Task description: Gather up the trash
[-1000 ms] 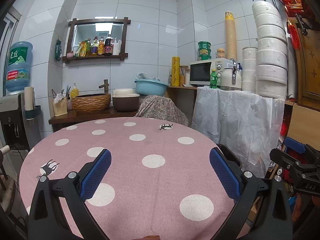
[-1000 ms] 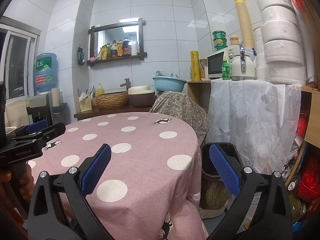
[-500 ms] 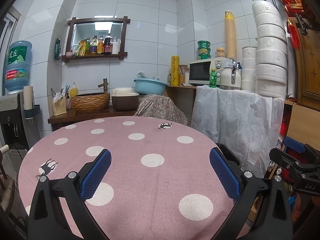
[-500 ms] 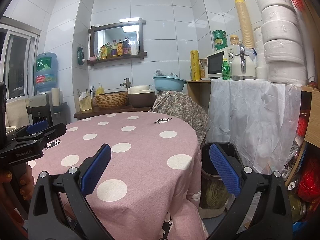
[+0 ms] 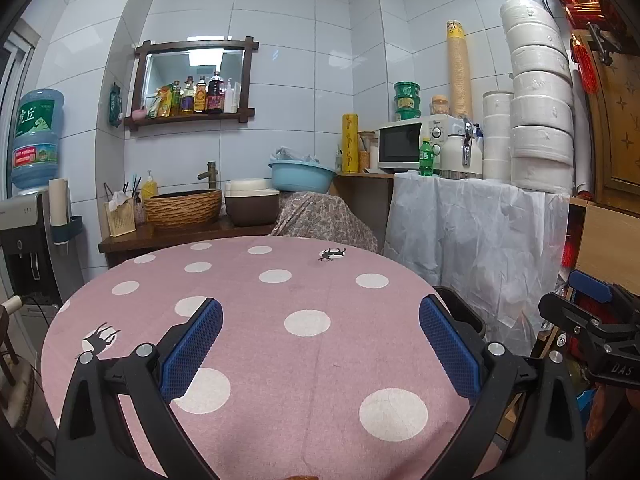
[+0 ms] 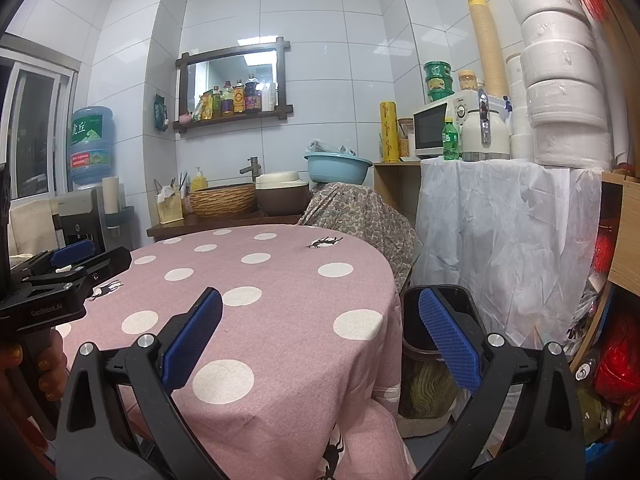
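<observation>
No trash is showing anywhere on the pink polka-dot table (image 5: 320, 360), so I'm only guessing it'll be light, crumply stuff to pinch mid-body. The dark bin (image 6: 452, 344) is sitting just off the table's edge at about 3 o'clock. Left tongs (image 5: 320, 354) and right tongs (image 6: 320, 344) are both hanging wide open, gripping nothing.

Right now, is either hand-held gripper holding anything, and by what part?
Nothing is held. The left hand-held gripper and the right hand-held gripper are both open, with only the pink dotted tablecloth between their fingers.
</observation>
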`<state>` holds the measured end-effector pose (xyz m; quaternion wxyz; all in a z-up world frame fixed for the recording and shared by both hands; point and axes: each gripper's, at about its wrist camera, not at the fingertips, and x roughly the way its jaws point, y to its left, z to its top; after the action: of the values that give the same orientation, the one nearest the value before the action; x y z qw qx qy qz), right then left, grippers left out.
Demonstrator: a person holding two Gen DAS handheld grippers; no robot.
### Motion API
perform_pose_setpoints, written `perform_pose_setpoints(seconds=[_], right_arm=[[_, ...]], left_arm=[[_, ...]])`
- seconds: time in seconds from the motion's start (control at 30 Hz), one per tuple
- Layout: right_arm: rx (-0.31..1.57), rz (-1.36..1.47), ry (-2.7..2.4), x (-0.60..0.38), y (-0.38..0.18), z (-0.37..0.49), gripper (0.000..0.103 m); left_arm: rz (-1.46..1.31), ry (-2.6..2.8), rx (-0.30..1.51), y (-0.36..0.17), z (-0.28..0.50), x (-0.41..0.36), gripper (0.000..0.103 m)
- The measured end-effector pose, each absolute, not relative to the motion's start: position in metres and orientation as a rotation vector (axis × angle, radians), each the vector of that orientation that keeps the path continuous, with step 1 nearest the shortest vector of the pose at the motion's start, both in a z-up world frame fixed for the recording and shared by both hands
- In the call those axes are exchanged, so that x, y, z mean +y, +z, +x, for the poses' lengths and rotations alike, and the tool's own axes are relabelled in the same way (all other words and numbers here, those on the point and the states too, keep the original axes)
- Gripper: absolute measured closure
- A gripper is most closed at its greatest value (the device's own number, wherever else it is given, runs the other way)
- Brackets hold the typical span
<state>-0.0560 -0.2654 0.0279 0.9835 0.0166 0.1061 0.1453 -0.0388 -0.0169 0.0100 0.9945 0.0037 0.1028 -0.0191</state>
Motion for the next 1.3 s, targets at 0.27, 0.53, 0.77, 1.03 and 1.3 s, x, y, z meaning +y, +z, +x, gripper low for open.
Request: perform_pose_setpoints(seconds=[0.27,0.53,0.77,1.03,1.3], right_arm=[[0.214,0.035,0.292,-0.2653,0.0278,-0.056,0.006],[0.216,0.035,0.293,-0.2644,0.0286,-0.0558,0.006],[0.217,0.034,0.293,-0.2638,0.0286,-0.0562,0.006],[0.216,0.034,0.293,-0.2637,0.0288,-0.0562,0.006],[0.216,0.034,0.294,-0.2639,0.0288,-0.0562,0.006]], left_arm=[[0.004,-0.035,0.206,0.0094,-0.0387,-0.0175,0.005],[0.004,-0.034,0.209,0.009,-0.0391,-0.0192,0.005],[0.007,-0.034,0.208,0.0088,-0.0392,-0.0185,0.005],[0.004,-0.036,0.209,0.0089,-0.0389,-0.0183,0.005],[0.005,-0.035,0.21,0.0091,-0.0389,-0.0179,0.005]])
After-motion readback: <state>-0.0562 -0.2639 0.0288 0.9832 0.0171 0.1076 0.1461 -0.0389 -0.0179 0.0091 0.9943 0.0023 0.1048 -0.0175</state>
